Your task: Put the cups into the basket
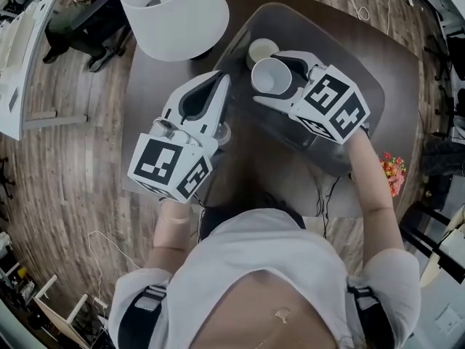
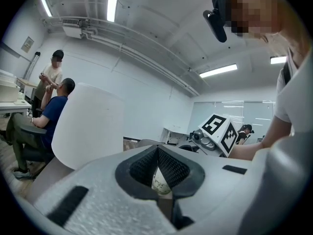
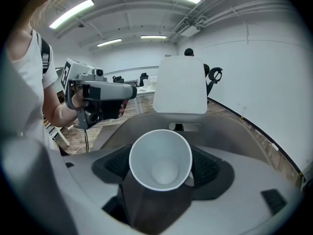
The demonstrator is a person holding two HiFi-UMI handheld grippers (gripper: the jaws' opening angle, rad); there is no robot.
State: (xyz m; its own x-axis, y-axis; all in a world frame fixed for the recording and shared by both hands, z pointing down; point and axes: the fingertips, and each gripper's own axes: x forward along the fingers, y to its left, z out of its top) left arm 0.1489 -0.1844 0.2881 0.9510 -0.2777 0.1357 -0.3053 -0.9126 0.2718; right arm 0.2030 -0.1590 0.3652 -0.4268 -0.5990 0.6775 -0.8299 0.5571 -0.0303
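Observation:
A white paper cup (image 1: 270, 75) is tipped on its side over the grey basket (image 1: 360, 71), its mouth facing the camera. My right gripper (image 1: 282, 78) is shut on it. In the right gripper view the cup (image 3: 160, 158) fills the space between the jaws, with the basket wall (image 3: 230, 131) beyond it. A second white cup (image 1: 261, 49) stands upright inside the basket at its far end. My left gripper (image 1: 220, 87) hovers at the basket's left edge, jaws together and holding nothing. Through its gap I glimpse a cup (image 2: 161, 181).
A large white lampshade (image 1: 174, 13) stands on the dark table (image 1: 145, 93) just behind my left gripper. A small orange-red object (image 1: 392, 169) lies past the table's right side. Two people are at the far left (image 2: 51, 97). Cables trail over the table's near edge.

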